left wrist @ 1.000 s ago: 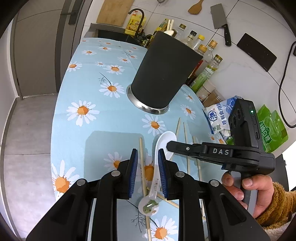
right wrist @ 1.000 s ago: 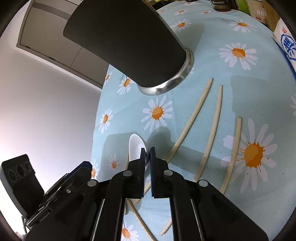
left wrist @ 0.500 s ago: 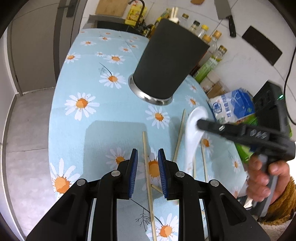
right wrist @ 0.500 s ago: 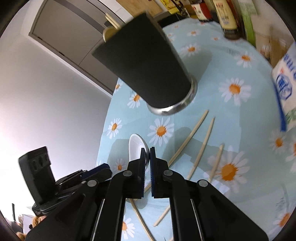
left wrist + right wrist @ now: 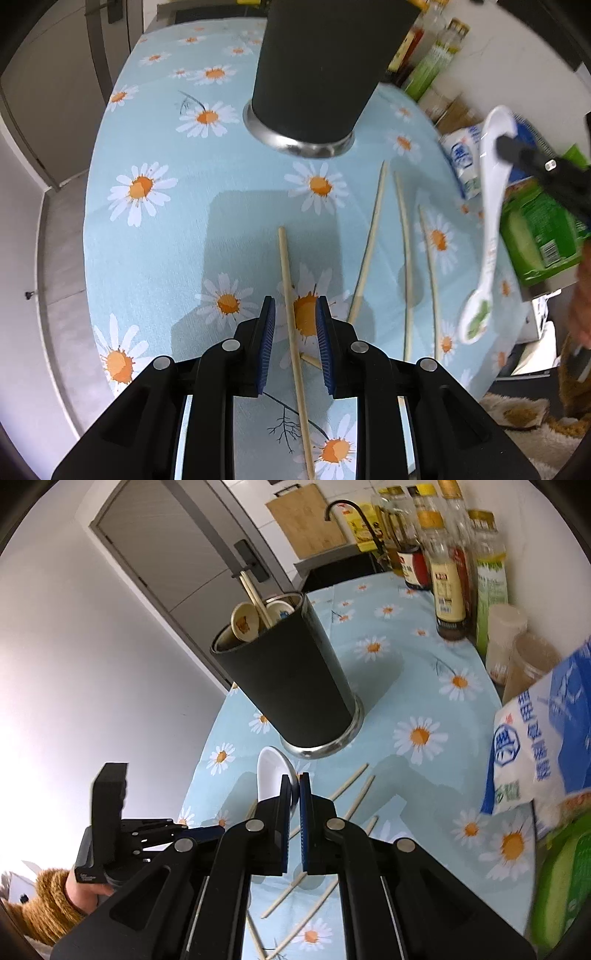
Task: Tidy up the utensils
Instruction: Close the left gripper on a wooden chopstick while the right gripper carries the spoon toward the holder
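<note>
My right gripper [image 5: 294, 790] is shut on the bowl end of a white spoon [image 5: 271, 775] and holds it in the air. In the left wrist view that spoon [image 5: 491, 221] hangs handle-down at the right, off the cloth. The black utensil holder [image 5: 284, 679] stands beyond it with spoons and chopsticks inside. My left gripper [image 5: 293, 343] is open low over the daisy tablecloth [image 5: 155, 240], and a chopstick [image 5: 290, 295] lies between its blue pads [image 5: 266, 343] untouched. Three more chopsticks [image 5: 404, 258] lie to the right on the table.
Sauce bottles [image 5: 447, 572] and jars line the back right edge. A blue-and-white bag [image 5: 535, 757] and green packets [image 5: 535, 236] crowd the right side. A sink with a faucet [image 5: 343, 506] lies behind. The table's rounded edge [image 5: 88, 258] drops to the floor at the left.
The right gripper has lifted the spoon off the table, up and to the right. The left gripper has tilted down and shifted, and a chopstick now lies between its pads.
</note>
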Action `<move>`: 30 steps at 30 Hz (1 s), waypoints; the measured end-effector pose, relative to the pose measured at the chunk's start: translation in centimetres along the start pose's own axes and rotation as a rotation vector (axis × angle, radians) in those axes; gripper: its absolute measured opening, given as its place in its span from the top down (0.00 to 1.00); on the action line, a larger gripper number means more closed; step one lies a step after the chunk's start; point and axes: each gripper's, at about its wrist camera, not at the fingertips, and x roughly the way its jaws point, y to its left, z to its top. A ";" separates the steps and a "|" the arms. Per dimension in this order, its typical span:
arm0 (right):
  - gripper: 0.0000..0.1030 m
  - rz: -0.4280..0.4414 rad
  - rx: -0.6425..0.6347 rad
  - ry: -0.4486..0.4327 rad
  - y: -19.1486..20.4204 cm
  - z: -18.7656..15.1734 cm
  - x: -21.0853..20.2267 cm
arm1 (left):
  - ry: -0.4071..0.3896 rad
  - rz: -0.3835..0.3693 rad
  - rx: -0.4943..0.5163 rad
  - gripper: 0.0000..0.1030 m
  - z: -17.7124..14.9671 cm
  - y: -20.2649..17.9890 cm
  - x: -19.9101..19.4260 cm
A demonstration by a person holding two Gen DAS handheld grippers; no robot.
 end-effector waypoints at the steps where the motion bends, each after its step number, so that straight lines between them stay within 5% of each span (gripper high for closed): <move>1: 0.95 0.004 -0.008 0.001 -0.2 0.2 -0.2 | 0.015 0.014 -0.003 0.79 0.2 -0.1 0.2; 14: 0.95 0.081 -0.051 0.010 -2.0 1.0 -1.3 | 0.175 0.115 -0.058 0.84 2.3 -0.5 2.5; 18: 0.95 0.096 -0.058 0.015 -2.4 1.2 -1.3 | 0.184 0.146 -0.070 0.95 2.9 -0.4 3.1; 30: 0.95 0.103 -0.067 0.035 -2.8 1.6 -1.0 | 0.161 0.157 -0.104 0.96 2.8 0.0 2.8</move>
